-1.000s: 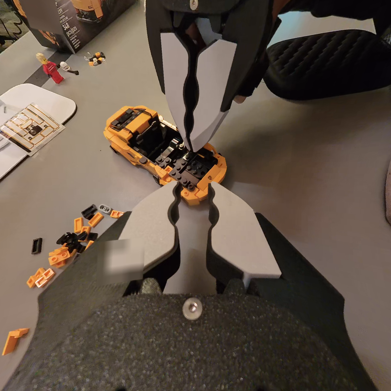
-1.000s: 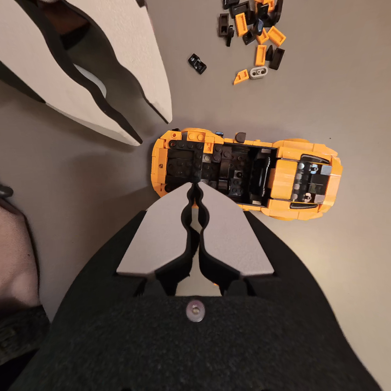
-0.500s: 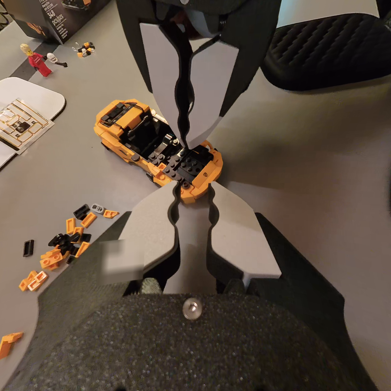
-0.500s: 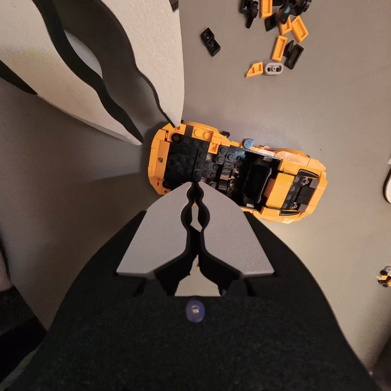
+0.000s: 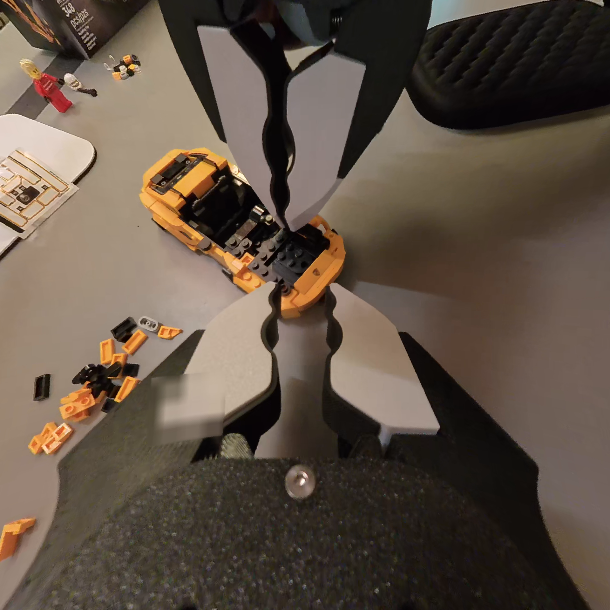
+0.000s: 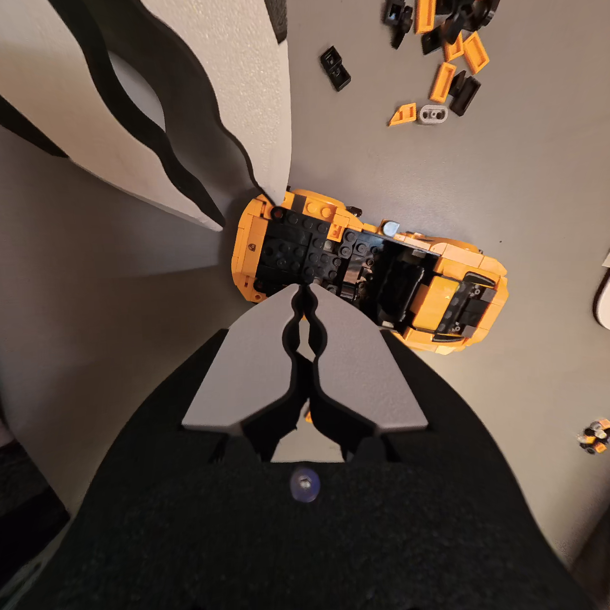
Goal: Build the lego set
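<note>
An orange and black lego car sits on the grey table, roof off and black studs bare; it also shows in the right wrist view. My left gripper is open, its tips either side of the car's front corner. In the right wrist view the left gripper has one tip touching that corner. My right gripper is shut, tips down on the black studded hood; it shows from above in the left wrist view. Whether a small piece sits between its tips is hidden.
Loose orange and black pieces lie left of the car and show in the right wrist view. A red minifigure, the set's box, a sticker sheet and a small parts pile stand far left. A black chair is far right. The tips of one gripper are about 5 cm away from the tips of the other. The red minifigure is about equally far from each gripper, around 35 cm.
The car has turned on the table, its rear swinging round. My left gripper's tip has come up against the car's front corner. My right gripper stays shut on the hood.
</note>
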The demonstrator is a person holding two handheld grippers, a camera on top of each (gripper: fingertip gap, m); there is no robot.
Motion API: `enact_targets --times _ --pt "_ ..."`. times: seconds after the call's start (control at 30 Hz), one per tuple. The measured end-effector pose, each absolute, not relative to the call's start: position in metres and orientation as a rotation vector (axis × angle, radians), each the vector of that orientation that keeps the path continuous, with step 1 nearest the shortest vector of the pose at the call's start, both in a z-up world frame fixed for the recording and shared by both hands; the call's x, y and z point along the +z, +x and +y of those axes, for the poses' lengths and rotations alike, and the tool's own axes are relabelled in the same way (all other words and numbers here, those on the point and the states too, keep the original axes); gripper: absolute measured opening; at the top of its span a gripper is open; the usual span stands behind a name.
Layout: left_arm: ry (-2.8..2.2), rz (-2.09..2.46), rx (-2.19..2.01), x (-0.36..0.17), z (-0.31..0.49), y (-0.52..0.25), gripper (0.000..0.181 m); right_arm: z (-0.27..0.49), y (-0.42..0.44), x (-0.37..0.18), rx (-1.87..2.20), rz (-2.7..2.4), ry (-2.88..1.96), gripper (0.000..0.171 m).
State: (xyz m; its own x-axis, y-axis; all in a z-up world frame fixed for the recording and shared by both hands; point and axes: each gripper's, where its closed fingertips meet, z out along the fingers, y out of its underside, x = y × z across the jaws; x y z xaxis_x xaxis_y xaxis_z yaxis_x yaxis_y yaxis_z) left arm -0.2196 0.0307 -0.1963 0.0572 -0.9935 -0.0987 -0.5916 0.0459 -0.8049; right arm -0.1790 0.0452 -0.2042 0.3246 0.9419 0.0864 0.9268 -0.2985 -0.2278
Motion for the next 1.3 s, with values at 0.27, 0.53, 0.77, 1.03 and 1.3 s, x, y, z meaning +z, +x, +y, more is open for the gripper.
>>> enact_targets --times 0.27,0.53,0.77,1.03,1.3 --pt "-1.657 1.593 -0.677 -0.199 0.037 -0.22 0.031 0.039 -0.187 -0.19 0.339 -1.532 -2.323 0.0" --pt "-1.702 1.632 -0.624 -0.211 0.038 -0.219 0.032 0.033 -0.189 -0.202 0.331 -1.598 -2.358 0.0" --pt "-1.701 1.633 -0.62 -0.211 0.038 -0.219 0.032 0.033 -0.188 -0.2 0.34 -1.589 -2.329 0.0" --pt "-1.706 1.628 -0.624 -0.211 0.039 -0.219 0.032 0.029 -0.188 -0.203 0.356 -1.61 -2.348 0.0" --pt "-1.704 1.63 -0.634 -0.211 0.038 -0.219 0.031 0.029 -0.187 -0.203 0.338 -1.687 -2.411 0.0"
